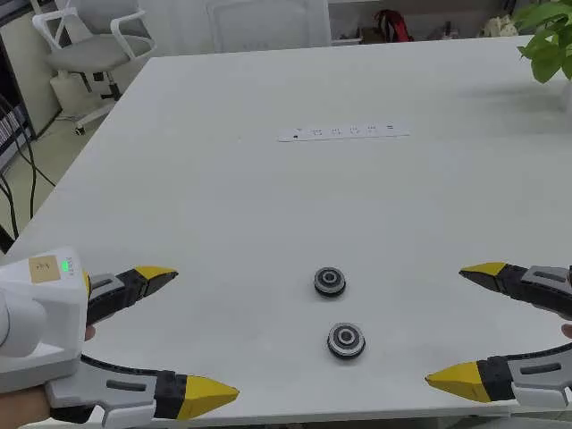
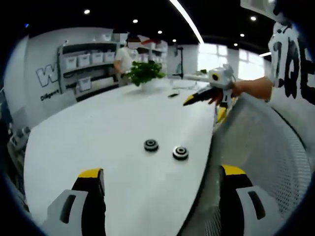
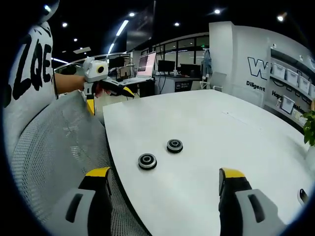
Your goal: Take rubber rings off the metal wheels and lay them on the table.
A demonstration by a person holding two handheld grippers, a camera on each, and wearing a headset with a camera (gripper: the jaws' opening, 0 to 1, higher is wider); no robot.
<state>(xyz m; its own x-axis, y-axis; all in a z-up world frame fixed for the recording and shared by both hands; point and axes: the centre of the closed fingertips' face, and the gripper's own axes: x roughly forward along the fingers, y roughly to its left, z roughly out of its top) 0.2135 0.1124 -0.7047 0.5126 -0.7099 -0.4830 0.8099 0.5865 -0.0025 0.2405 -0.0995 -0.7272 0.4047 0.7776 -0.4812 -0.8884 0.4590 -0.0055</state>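
Note:
Two small metal wheels, each with a black rubber ring around it, lie flat on the white table (image 1: 268, 197). The farther wheel (image 1: 330, 281) sits just behind the nearer wheel (image 1: 346, 340), close to the front edge. My left gripper (image 1: 201, 335) is open at the lower left, well apart from both wheels. My right gripper (image 1: 451, 326) is open at the lower right, also apart. In the left gripper view the wheels (image 2: 151, 145) (image 2: 180, 153) lie ahead, with the right gripper (image 2: 204, 101) beyond. The right gripper view has the wheels (image 3: 147, 161) (image 3: 174, 145) and the left gripper (image 3: 110, 96).
A white power strip (image 1: 344, 133) lies flat at mid-table. A potted plant (image 1: 547, 40) stands at the far right corner. An office chair (image 1: 89, 40) stands off the table's far left. A person (image 2: 125, 56) stands by shelves in the left gripper view.

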